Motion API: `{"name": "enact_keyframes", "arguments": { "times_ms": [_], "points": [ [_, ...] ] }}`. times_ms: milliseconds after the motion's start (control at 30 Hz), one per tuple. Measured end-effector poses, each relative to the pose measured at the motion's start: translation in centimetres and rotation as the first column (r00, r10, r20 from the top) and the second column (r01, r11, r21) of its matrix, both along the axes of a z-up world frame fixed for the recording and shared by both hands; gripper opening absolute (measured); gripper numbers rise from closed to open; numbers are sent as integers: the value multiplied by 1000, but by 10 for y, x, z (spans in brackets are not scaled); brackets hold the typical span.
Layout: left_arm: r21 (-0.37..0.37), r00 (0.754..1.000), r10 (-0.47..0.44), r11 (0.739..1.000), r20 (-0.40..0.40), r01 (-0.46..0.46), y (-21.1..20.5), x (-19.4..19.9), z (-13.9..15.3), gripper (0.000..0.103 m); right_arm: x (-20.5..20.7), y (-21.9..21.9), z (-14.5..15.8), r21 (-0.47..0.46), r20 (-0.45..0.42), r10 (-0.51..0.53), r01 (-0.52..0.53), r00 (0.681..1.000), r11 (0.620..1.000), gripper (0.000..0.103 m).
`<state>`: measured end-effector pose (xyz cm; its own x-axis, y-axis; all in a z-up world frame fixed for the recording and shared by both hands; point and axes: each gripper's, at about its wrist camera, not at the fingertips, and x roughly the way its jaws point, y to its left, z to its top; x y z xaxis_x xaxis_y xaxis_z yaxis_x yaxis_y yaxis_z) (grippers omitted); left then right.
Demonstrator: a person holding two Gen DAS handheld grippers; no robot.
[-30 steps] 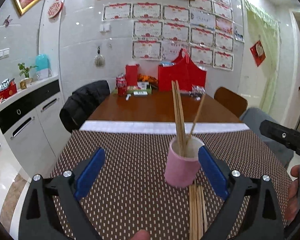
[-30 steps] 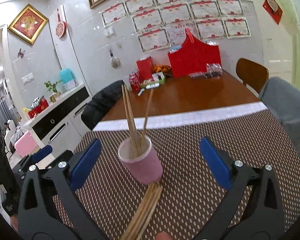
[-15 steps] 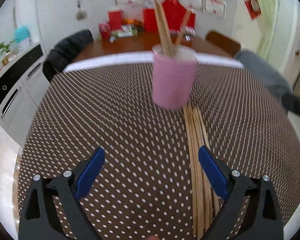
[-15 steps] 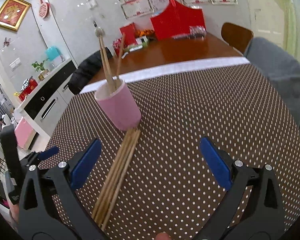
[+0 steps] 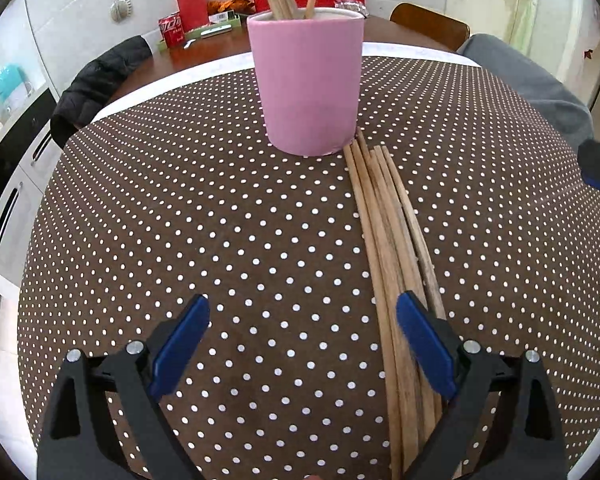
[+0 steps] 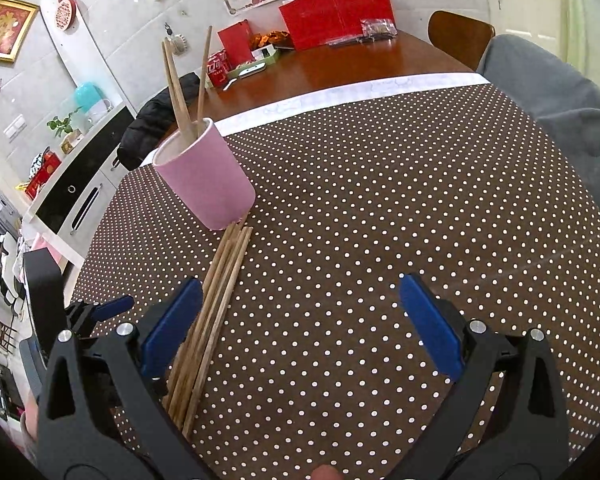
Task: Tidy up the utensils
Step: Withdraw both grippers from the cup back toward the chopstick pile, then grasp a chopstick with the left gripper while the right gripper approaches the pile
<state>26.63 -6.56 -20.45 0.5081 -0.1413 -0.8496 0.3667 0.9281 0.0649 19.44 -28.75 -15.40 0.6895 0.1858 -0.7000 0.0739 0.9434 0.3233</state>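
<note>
Left wrist view: the left gripper hangs low over the brown dotted tablecloth, its blue fingers spread wide and holding nothing. A bundle of loose wooden chopsticks lies flat, its far tips touching the base of the pink cup; the right finger overlaps the near part of the bundle. The cup stands upright with 3 chopsticks in it.

Right wrist view: the right gripper is likewise spread and empty. The loose chopsticks pass just beside its left finger. The pink cup stands ahead to the left, on the cloth.
</note>
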Motion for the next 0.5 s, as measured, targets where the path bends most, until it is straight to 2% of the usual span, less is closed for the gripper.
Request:
{"name": "enact_keyframes", "arguments": {
  "times_ms": [300, 433, 500],
  "points": [
    [38, 998, -56, 998, -3, 56, -19, 24, 0, 93, 8, 1, -3, 0, -16, 5, -5, 1000, 1000, 97],
    [14, 999, -53, 999, -9, 53, -14, 29, -2, 92, 8, -1, -4, -4, -22, 0, 0, 1000, 1000, 97],
    [29, 999, -36, 999, -9, 36, -6, 30, -5, 85, 8, -2, -6, -9, -29, -2, 2, 1000, 1000, 97]
  ]
}}
